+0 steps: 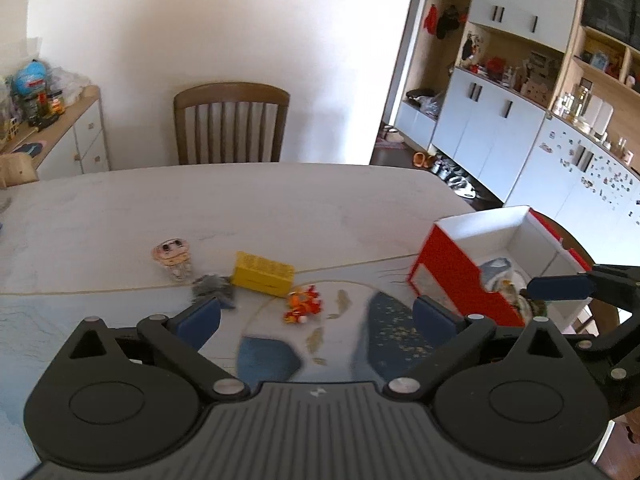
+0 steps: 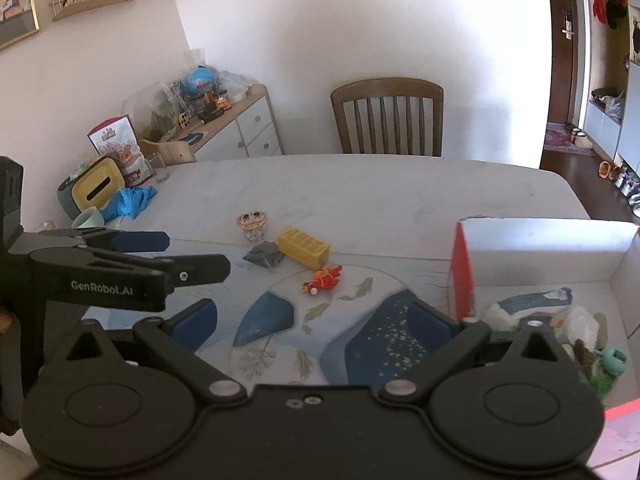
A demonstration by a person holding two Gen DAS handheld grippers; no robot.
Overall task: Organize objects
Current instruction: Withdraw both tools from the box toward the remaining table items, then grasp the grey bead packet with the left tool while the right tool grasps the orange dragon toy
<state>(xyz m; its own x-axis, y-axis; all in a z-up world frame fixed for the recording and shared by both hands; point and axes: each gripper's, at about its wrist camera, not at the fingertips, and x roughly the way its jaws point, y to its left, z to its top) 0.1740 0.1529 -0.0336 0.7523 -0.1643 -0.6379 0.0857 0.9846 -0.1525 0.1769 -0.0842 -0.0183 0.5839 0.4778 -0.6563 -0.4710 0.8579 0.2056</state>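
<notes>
Both my grippers hang over the patterned mat with nothing between their fingers: the left gripper [image 1: 316, 316] has its blue pads spread wide, and the right gripper [image 2: 314, 320] stands just as far apart. Ahead on the table [image 1: 280, 200] lie a yellow block [image 1: 263, 272], a grey lump [image 2: 264, 256] touching it, a small orange toy [image 2: 323, 279] and a cartoon-faced cup [image 2: 253, 226]. The red-and-white box [image 2: 540, 252] sits to the right, already holding several items.
</notes>
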